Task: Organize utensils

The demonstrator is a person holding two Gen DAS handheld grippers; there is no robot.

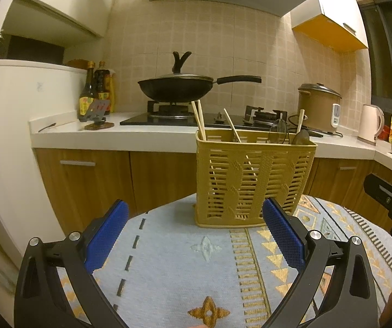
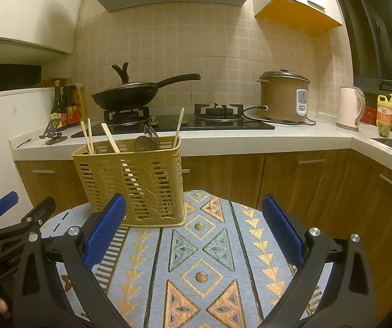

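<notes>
Standing upright on the far part of a patterned tablecloth [image 2: 204, 248], the tan plastic utensil basket [image 1: 253, 180] holds the utensils: a pair of pale wooden chopsticks [image 1: 199, 120] leaning at its left end, a single chopstick [image 1: 232, 125] slanting near the middle, another [image 1: 300, 120] at the right, and dark rounded spoon bowls [image 1: 301, 138] poking above the rim. Just how many spoons there are is hard to make out; they overlap and go dim behind the slatted wall. The basket's sides are woven-look lattice with horizontal slots, through which chopstick shafts show faintly.

The left gripper [image 1: 194, 235] is spread wide with nothing between its ribbed blue pads [image 1: 105, 235]; its right pad overlaps the basket's lower right corner in the left wrist view, though contact cannot be judged. The right gripper [image 2: 194, 235] is likewise spread wide and holds nothing, its left pad crossing in front of the basket's base. Each gripper shows at the other camera's edge, cut off by the frame.

The cloth is light blue with gold, orange and black geometric weave. Behind runs a white counter [image 2: 223, 139] over wood-grain cabinets, carrying a black lidded wok [image 2: 126, 95] on a gas hob, a brown rice cooker [image 2: 284, 95], a pale kettle [image 2: 350, 108] and dark sauce bottles [image 2: 64, 104].
</notes>
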